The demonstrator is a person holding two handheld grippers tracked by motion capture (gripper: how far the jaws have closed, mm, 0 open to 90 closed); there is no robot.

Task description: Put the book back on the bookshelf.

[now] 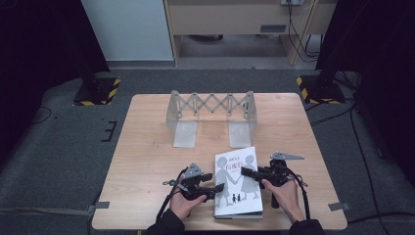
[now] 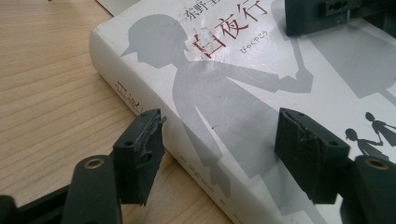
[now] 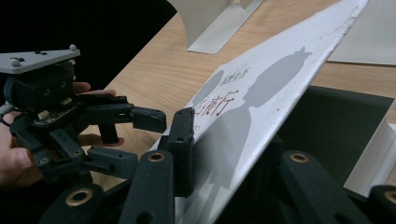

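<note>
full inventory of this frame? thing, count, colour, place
book: 1, white with grey silhouettes, near edge of the table, front cover lifted at its right edge
expanding rack: 1, grey metal, far middle of the table
table: 1, light wood, centre of view
stand bases: 2, black with yellow stripes, on the floor past the far corners
cables: several, black, on the grey floor at right
left gripper: 1, black, at the book's left edge, jaws apart astride the spine
right gripper: 1, black, jaws closed on the lifted cover
hands: 2, dark sleeves, bottom edge
</note>
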